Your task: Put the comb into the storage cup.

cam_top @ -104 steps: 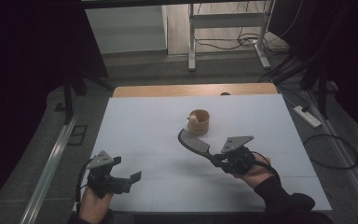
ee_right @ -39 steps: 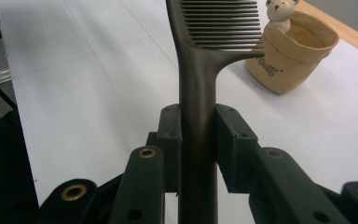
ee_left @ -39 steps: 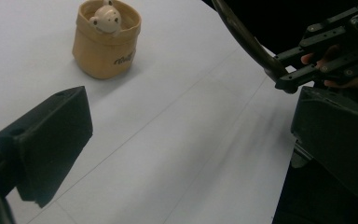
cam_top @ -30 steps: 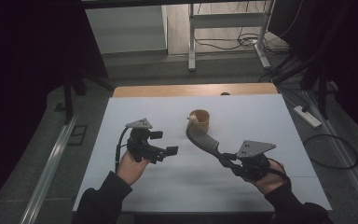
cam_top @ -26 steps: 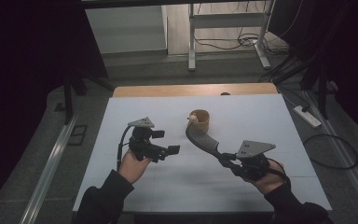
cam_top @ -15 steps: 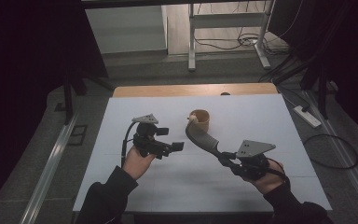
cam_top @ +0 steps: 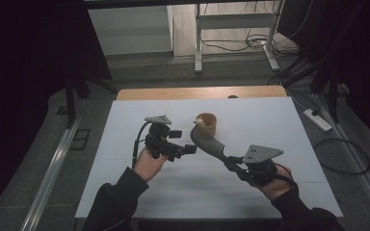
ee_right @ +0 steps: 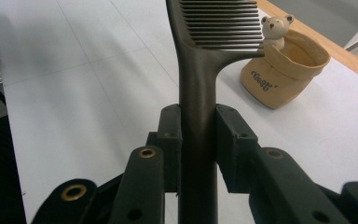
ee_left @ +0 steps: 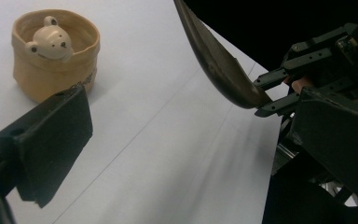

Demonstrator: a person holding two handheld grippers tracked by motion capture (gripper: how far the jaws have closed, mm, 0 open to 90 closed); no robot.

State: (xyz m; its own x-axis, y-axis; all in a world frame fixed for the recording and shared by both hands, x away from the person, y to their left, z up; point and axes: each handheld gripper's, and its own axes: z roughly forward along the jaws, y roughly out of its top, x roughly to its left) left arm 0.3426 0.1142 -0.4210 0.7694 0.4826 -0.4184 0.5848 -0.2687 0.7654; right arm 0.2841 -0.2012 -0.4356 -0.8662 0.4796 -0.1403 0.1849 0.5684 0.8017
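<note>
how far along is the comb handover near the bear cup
Done: the right tool is shut on the handle of the dark comb, lifted off the white table with its teeth end beside the tan bear cup. In hand: the left tool, jaws open, sits close to the comb's teeth end but not touching. Left: probably closing on the comb; it isn't gripped by that tool yet.

right claw: grips comb | left claw: open, near cup
</note>
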